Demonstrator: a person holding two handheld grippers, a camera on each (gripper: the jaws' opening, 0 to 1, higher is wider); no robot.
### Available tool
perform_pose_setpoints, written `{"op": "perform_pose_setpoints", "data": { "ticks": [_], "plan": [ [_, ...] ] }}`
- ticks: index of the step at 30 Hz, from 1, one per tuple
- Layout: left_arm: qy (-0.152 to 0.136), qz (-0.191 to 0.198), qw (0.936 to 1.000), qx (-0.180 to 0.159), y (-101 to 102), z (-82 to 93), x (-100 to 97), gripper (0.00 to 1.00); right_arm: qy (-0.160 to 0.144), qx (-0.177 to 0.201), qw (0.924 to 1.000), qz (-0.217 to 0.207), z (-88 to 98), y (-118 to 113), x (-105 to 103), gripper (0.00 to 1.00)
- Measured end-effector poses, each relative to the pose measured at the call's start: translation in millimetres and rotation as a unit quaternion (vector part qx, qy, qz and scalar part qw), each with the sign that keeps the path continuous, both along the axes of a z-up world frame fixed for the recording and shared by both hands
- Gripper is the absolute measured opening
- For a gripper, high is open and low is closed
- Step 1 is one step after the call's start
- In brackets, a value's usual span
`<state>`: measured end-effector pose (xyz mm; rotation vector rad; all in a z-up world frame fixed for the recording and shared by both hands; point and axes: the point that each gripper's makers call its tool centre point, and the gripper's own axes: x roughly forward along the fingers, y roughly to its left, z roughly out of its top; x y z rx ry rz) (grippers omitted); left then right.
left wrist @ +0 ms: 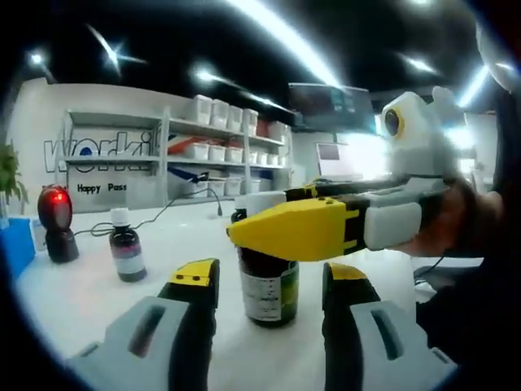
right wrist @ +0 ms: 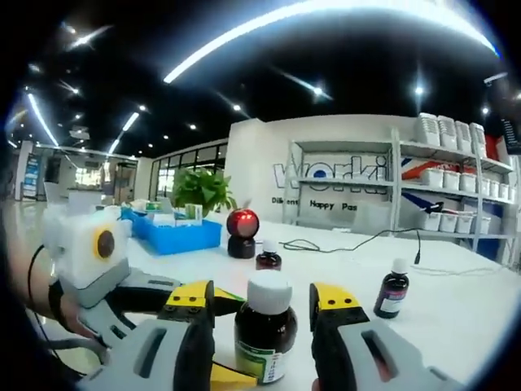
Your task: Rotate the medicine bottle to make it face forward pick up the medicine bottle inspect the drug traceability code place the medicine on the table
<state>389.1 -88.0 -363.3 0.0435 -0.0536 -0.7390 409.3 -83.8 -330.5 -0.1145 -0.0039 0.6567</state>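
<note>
While upright on the table (left wrist: pixel 98 293), the medicine bottle (right wrist: pixel 265 330) stands between both grippers' fingers (right wrist: pixel 195 326).

A white table (right wrist: pixel 456 318) carries three dark bottles (right wrist: pixel 265 330), a red-lit scanner (right wrist: pixel 242 233), a cable (right wrist: pixel 342 242) and a blue tray (right wrist: pixel 175 235) by the far edge

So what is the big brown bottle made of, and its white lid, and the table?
The big medicine bottle looks like dark brown glass or hard plastic: glossy, with light glints, so I can't say which. Its white cap looks like matte plastic. Its label seems printed paper or film. The table looks like smooth white laminate, slightly shiny, though its true material is unclear.
</note>
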Motion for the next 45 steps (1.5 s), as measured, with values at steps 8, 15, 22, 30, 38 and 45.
{"op": "perform_pose_setpoints", "data": {
  "ticks": [8,15,22,30,38,45],
  "plan": [
    [-0.002,-0.003,1.0000,-0.006,0.6,1.4,-0.6,0.42,0.016,-0.009,0.9995,-0.024,-13.1,-0.3,6.3,0.31],
    [-0.004,-0.009,0.9999,-0.007,-0.9,2.3,-1.9,0.42,0.024,-0.011,0.9995,-0.016,-15.2,-4.5,8.2,0.30],
    [-0.004,-0.009,1.0000,0.001,-1.7,0.3,-2.0,0.42,0.047,-0.015,0.9988,-0.002,-21.7,-2.4,11.3,0.31],
    [-0.002,-0.009,0.9999,0.013,-2.3,-2.9,-1.0,0.45,0.066,-0.012,0.9978,0.000,-28.6,-2.3,13.2,0.31],
    [0.000,-0.013,0.9999,0.000,-1.4,-0.4,-1.7,0.46,0.077,-0.002,0.9962,0.042,-27.4,-3.8,17.8,0.30],
    [-0.001,-0.017,0.9998,-0.005,-1.6,1.0,-2.8,0.46,0.042,-0.015,0.9924,0.114,-21.4,-1.5,16.0,0.30]
  ]
}}
